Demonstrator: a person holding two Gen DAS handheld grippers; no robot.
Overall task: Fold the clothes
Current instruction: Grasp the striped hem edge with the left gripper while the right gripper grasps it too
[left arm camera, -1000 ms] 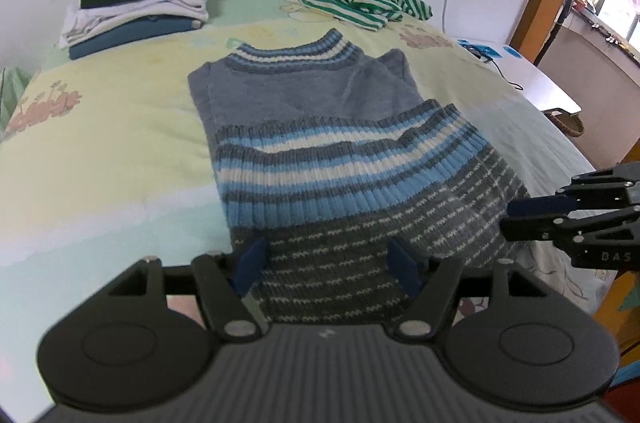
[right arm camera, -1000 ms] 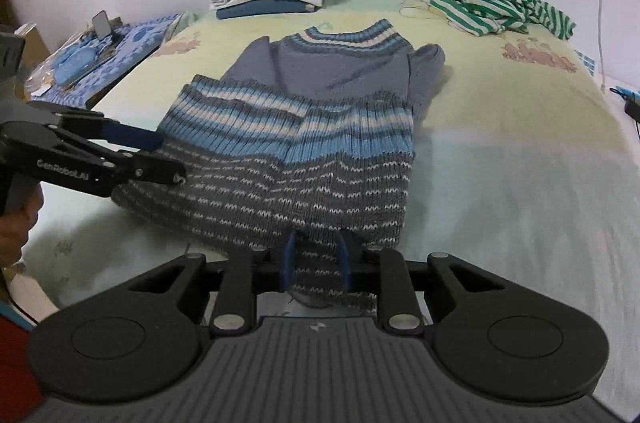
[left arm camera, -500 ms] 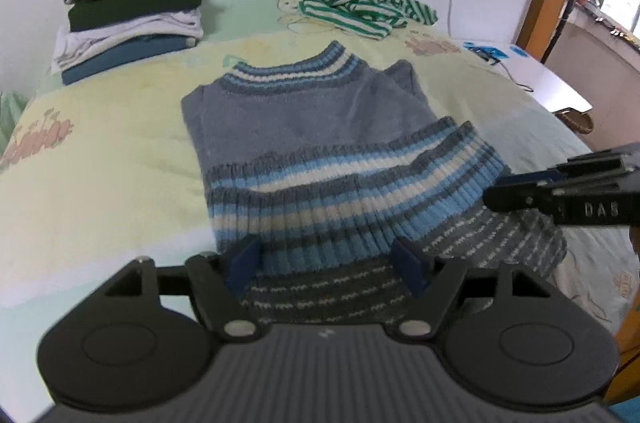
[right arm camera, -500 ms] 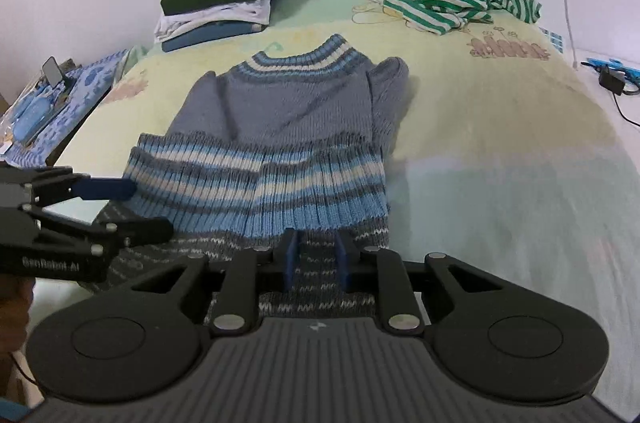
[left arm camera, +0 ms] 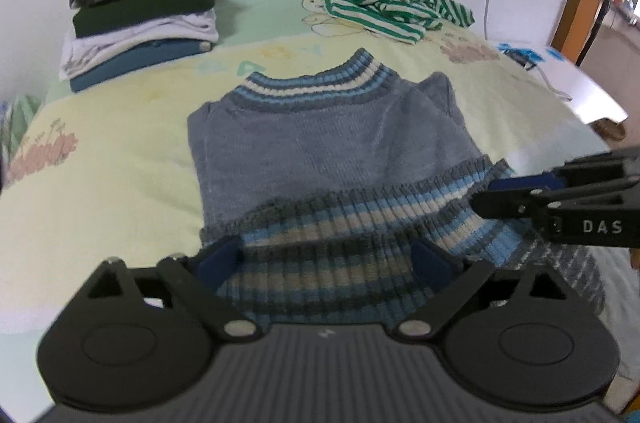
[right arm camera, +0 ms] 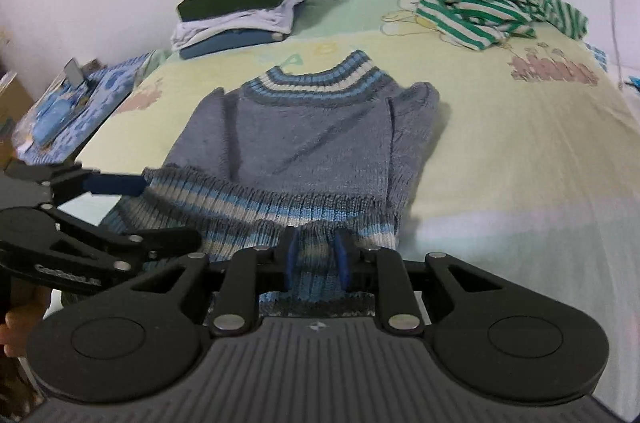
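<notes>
Hem of the grey-blue knit sweater (left arm camera: 320, 151) carried up over its body on the bed (left arm camera: 100, 159).

Over the last second the striped hem (right arm camera: 248, 211) has travelled from near the bed's edge toward the collar. The left gripper (left arm camera: 328, 259) is opening, hem lying loose between its wide jaws; the right gripper (right arm camera: 316, 259) stays clenched on its hem corner. 1 side released suggests the fold is landing; a stack of folded clothes (left arm camera: 140, 19) waits beyond.

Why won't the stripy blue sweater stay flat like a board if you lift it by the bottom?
The sweater is probably floppy: its striped hem already bends over the body instead of standing stiff. It looks like thick knit, so it likely sags where nothing holds it. The ribbed wool seems grippy, since the right gripper pinches a bunched fold without it sliding out.
</notes>
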